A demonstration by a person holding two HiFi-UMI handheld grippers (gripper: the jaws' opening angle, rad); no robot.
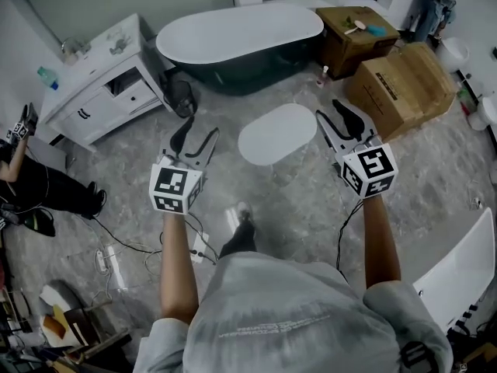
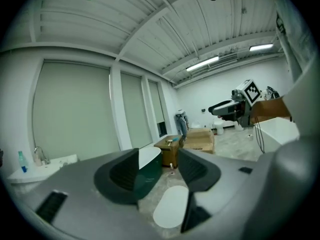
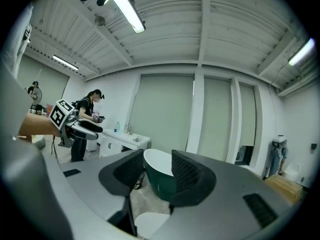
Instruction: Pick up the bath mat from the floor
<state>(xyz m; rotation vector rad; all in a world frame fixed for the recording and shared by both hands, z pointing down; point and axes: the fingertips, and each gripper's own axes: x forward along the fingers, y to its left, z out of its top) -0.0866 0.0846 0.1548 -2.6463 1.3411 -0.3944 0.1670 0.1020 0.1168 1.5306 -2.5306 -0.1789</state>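
Lying on the floor (image 1: 295, 200), the bath mat (image 1: 277, 134) sits between the fingers of the left gripper (image 1: 200, 133) and right gripper (image 1: 332, 113); both pairs spread apart, pinching nothing.

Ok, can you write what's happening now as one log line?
bath mat: on floor, not held | left gripper: open, empty | right gripper: open, empty | both above the floor, mat between them

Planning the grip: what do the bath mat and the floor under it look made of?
Bath mat: pale, matte oval lying flat, probably fabric or foam; texture too small to tell. Floor: grey, veined marble-look stone or tile, faint sheen.
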